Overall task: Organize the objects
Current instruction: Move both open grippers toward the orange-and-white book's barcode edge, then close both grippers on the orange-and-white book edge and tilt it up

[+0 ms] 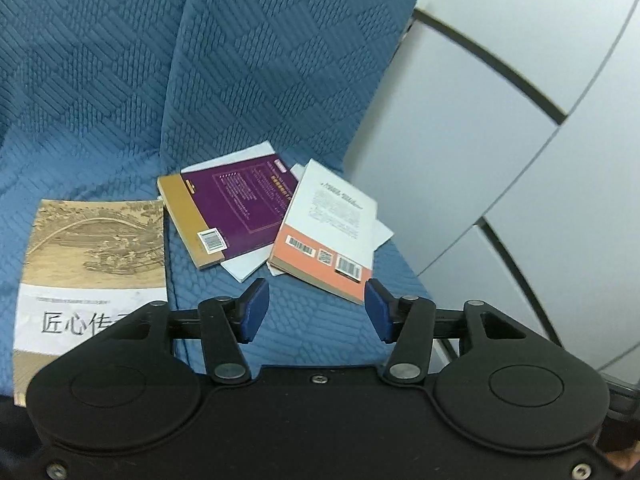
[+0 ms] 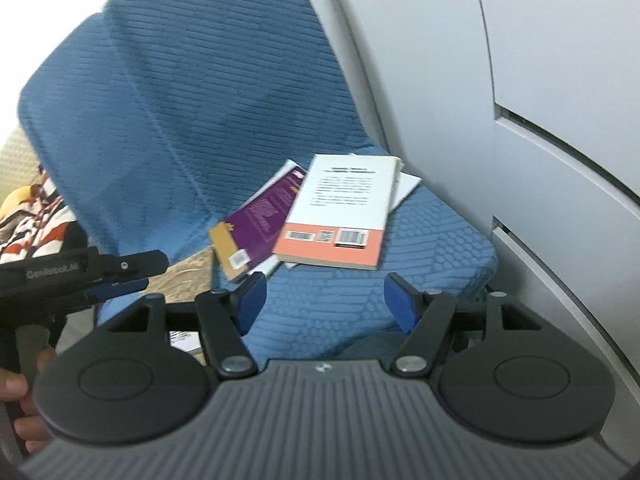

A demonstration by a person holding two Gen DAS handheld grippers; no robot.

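A: How are the two grippers posed?

B: The left gripper (image 1: pixel 316 308) is held low over the front of the blue seat cushion (image 1: pixel 304 320), aimed toward the backrest at 12 o'clock. Its blue pads (image 1: pixel 252 308) are spread wide and nothing is gripped or touched. The right gripper (image 2: pixel 324 304) is held likewise above the cushion's front edge, its jaws wide apart and empty. In the right wrist view, the left gripper is seen side-on at 9 o'clock, and part of the hand (image 2: pixel 20 396) holding it is shown at the lower left.

A: Where are the books found?

B: Three books are laid on the seat. An orange-and-white book (image 1: pixel 328 224) is placed back cover up at 1 o'clock from the left gripper, its barcodes turned toward the camera, its near corner just beside the right pad. A purple book (image 1: pixel 236 204) with a tan spine strip is set at 11 o'clock, partly overlapped by the orange one. White sheets (image 1: pixel 244 268) are tucked beneath both. A beige book (image 1: pixel 96 264) with a landscape print and Chinese characters is laid apart at 9 o'clock, partly hidden by the gripper body.
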